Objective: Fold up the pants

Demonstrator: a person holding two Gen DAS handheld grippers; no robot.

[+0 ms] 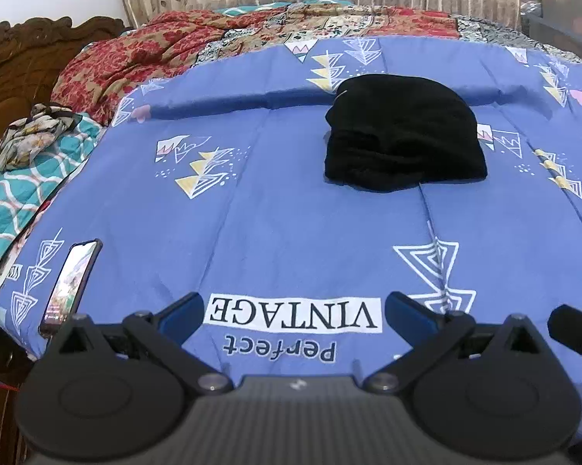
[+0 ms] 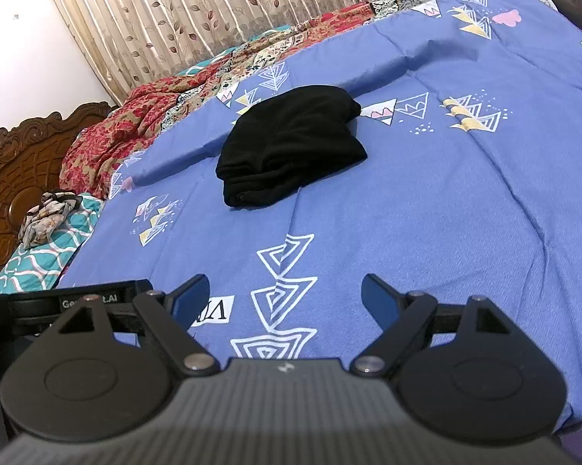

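The black pants (image 1: 403, 135) lie folded in a compact bundle on the blue patterned bedsheet (image 1: 275, 224), toward the far right in the left wrist view and at the middle in the right wrist view (image 2: 291, 151). My left gripper (image 1: 292, 304) is open and empty, low over the near edge of the bed, well short of the pants. My right gripper (image 2: 285, 290) is open and empty, also near the bed's front edge, apart from the pants. The left gripper's body (image 2: 78, 302) shows at the left of the right wrist view.
A phone (image 1: 70, 286) lies at the sheet's near left edge. A red floral blanket (image 1: 136, 58) is bunched at the far side, a teal quilt (image 1: 27, 186) with a crumpled cloth (image 1: 31, 135) on the left, a carved wooden headboard (image 2: 23, 155) and curtains (image 2: 213, 11) behind.
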